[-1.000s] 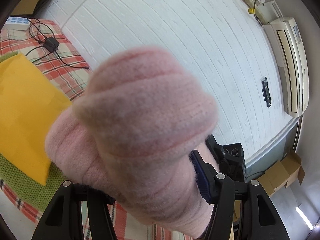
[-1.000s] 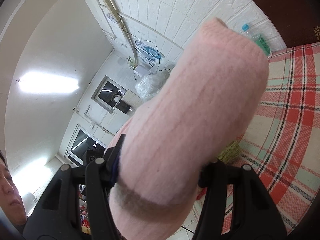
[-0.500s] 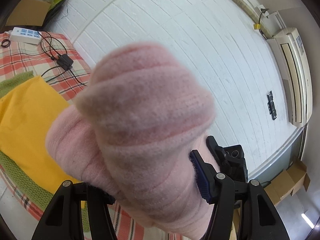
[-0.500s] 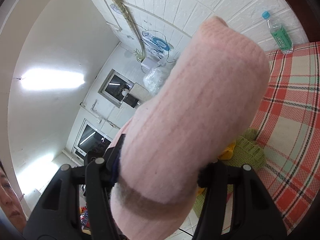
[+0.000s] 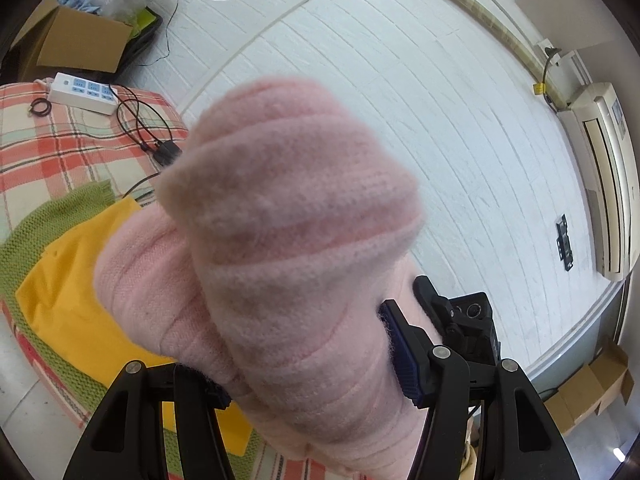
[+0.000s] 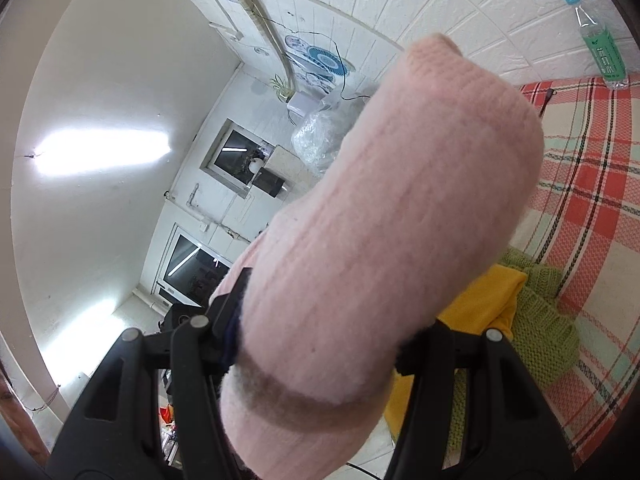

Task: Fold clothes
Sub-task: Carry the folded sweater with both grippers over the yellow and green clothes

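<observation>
A folded pink knit garment is carried in the air and fills the middle of both views. My left gripper is shut on one end of it, its pads pressed into the knit. My right gripper is shut on the other end of the pink garment. The right gripper's black body shows just behind the bundle in the left wrist view. A yellow garment lies on a green knit garment on the bed below; the yellow one and the green one also show in the right wrist view.
A red plaid bed cover carries a white power strip and a black charger with cables. A water bottle stands by the wall. Cardboard boxes and an air conditioner stand further off.
Both grippers have carried the pink bundle sideways, still gripped. The power strip has come into the left view, and the yellow and green clothes into the right view.
</observation>
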Tool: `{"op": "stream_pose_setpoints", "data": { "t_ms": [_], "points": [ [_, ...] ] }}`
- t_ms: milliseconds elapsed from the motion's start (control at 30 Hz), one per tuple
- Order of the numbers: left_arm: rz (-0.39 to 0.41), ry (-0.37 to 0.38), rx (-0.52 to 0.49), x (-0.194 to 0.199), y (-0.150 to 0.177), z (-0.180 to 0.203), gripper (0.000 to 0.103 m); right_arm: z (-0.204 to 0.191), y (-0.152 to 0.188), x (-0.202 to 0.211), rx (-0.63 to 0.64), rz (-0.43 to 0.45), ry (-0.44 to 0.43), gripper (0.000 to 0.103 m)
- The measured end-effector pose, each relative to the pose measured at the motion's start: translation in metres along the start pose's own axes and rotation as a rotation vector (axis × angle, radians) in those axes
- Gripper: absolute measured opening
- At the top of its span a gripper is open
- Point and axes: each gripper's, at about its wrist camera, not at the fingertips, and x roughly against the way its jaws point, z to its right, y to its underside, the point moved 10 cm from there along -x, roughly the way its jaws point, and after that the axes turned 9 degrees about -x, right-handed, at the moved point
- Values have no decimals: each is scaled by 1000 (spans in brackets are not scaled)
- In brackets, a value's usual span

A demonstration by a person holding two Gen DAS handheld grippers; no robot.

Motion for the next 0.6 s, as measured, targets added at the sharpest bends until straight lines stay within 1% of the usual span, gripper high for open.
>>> {"op": "stream_pose_setpoints", "data": {
  "t_ms": [233,600],
  "points": [
    [8,-33,24,1,-9,-26,62,13,-5,-24,-34,-28,5,59],
    [12,-82,61,10,-11,-59,62,31,2,-53,-90,-83,4,59]
  ]
}}
